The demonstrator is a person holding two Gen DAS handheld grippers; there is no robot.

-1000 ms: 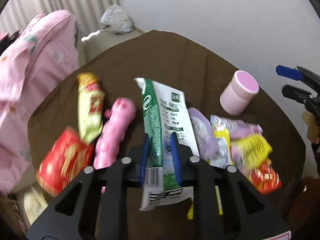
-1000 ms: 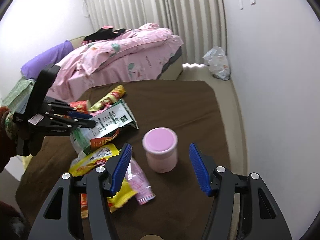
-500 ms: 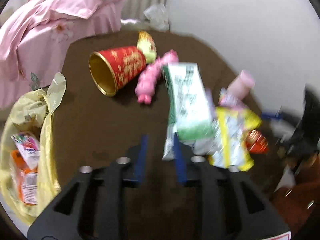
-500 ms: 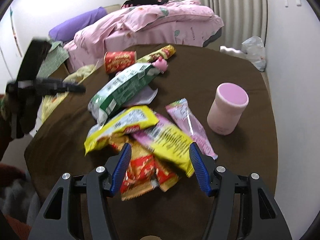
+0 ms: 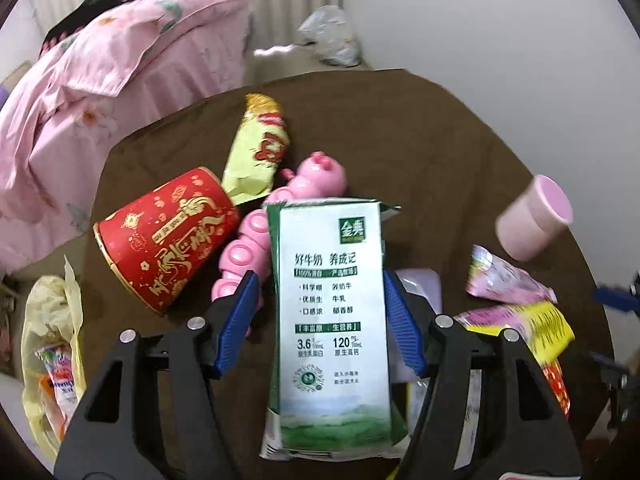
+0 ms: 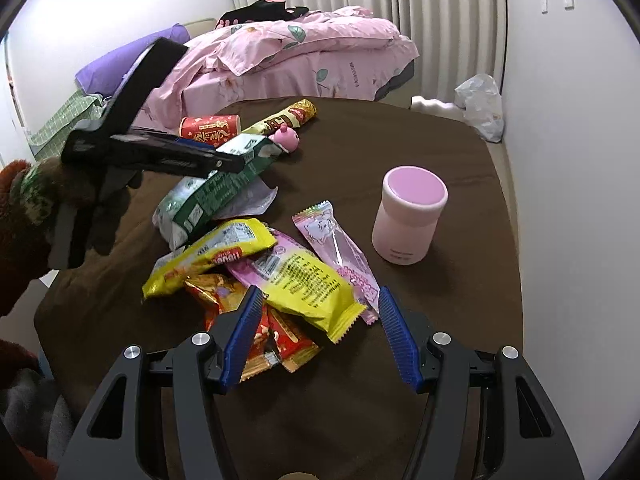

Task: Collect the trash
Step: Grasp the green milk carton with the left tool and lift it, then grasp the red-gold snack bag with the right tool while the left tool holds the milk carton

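A green and white milk carton (image 5: 332, 312) lies flat on the brown table between the open jaws of my left gripper (image 5: 320, 284); the pads stand apart from its sides. The carton (image 6: 216, 192) also shows in the right wrist view under the left gripper (image 6: 224, 160). My right gripper (image 6: 320, 300) is open and empty, above a pile of snack wrappers (image 6: 288, 276). A yellow trash bag (image 5: 48, 352) with wrappers inside hangs at the table's left edge.
A red paper cup (image 5: 168, 240) lies on its side, with a pink toy (image 5: 280, 220) and a yellow-green wrapper (image 5: 256, 152) beside it. A pink lidded cup (image 6: 408, 216) stands at the right. A pink bed (image 6: 288, 52) lies beyond the table.
My left gripper held the milk carton in the air, swung left toward the bag, and now has opened around it on the table. My right gripper pulled back over the wrapper pile.
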